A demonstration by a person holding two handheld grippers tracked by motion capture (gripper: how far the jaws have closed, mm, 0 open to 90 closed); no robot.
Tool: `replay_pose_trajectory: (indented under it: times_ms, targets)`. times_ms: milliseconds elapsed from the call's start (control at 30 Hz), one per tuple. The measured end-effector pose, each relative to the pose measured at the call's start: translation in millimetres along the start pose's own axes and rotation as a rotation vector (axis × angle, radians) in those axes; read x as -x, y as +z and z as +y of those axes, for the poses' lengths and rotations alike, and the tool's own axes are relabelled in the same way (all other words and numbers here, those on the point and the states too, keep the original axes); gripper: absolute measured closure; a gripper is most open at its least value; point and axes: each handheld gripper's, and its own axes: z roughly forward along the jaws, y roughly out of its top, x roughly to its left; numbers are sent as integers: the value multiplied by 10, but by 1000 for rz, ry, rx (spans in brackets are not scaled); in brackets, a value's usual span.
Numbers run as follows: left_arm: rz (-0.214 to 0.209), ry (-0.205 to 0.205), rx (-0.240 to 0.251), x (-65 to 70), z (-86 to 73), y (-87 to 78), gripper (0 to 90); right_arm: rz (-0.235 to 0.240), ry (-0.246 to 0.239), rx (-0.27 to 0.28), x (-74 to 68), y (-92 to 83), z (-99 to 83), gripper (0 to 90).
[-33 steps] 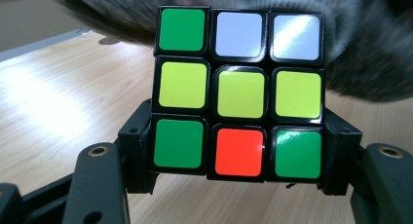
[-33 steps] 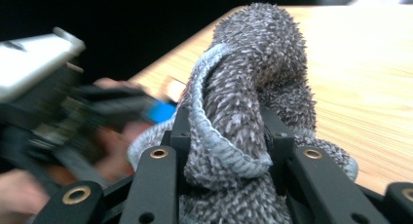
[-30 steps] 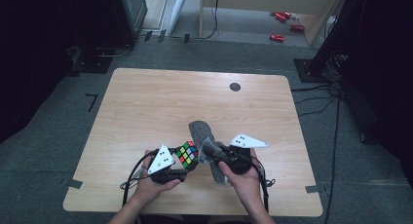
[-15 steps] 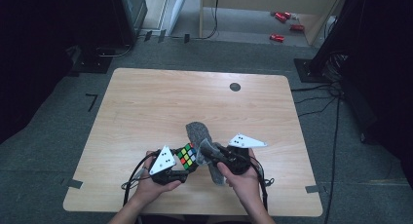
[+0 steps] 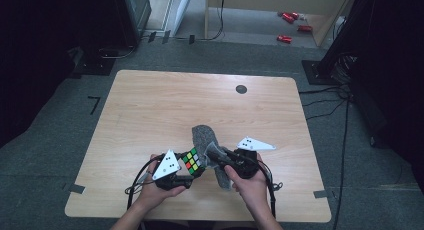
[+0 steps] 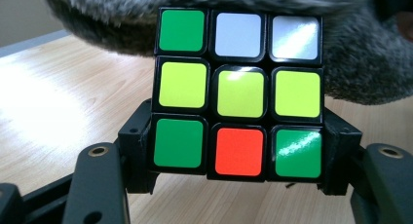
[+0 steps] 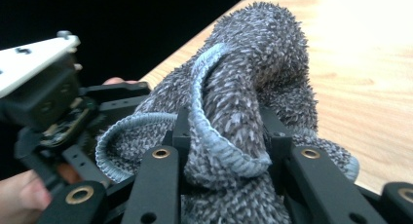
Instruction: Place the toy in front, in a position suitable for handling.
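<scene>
A puzzle cube [image 5: 192, 161] [image 6: 238, 92] with green, yellow, white and red squares is clamped in my left gripper [image 5: 192, 171] [image 6: 238, 156], shut on its two sides near the table's front edge. A grey fluffy cloth [image 5: 209, 142] [image 7: 243, 102] with a light blue hem lies bunched right of the cube and touches it. My right gripper [image 5: 211, 155] [image 7: 224, 141] is shut on a fold of this cloth, which hides its fingertips. In the left gripper view the cloth spreads behind and above the cube.
The wooden table [image 5: 165, 105] stretches bare toward the far edge, with a small dark round mark [image 5: 241, 89] near the back right. Cables trail from both grippers by the front edge. Red objects [image 5: 290, 25] lie on the floor beyond the table.
The cube and my left gripper have stayed put. My right gripper has shifted slightly, and the cloth's fold by the cube sits a little differently.
</scene>
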Motion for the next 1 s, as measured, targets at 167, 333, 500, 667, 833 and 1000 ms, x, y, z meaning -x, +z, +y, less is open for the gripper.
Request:
replay_pose_trajectory:
  times_ms: [167,333,500,667,833,1000]
  targets:
    - [-12,17,-6,59,6,31,346,68,-73,28,-229,-15,80,682]
    - [9,29,8,43,31,-2,345,-12,-21,9,-43,-13,39,685]
    - [-4,7,14,22,14,1,345,-19,4,1,22,-7,9,688]
    - [-8,21,16,56,19,15,345,37,-51,27,-158,-23,73,685]
    - [13,23,27,26,41,-30,345,-15,5,16,-20,-15,33,686]
    - [1,13,32,22,35,-27,345,-31,4,12,-10,-18,17,686]
